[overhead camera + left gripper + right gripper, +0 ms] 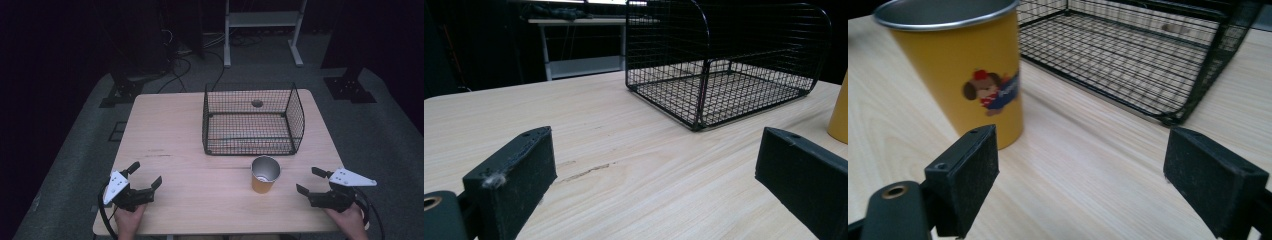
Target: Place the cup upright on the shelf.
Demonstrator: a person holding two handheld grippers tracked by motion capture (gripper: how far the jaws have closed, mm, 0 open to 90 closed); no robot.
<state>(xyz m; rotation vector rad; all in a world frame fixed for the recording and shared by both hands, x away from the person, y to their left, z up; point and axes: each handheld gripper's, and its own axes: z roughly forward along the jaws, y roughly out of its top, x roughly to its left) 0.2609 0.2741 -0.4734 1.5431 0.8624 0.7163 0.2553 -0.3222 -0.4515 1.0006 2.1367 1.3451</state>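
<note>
Yellow cup [265, 175] stands upright on the tabletop [190, 150], just in front of the wire basket [252, 120]. Right gripper [311, 181] sits near it, jaws spread wide, holding nothing. Left gripper [146, 174] also spread, well apart. Best approach: swing right gripper toward the cup, straddle the wall mid-height, squeeze evenly to avoid tipping.
</note>
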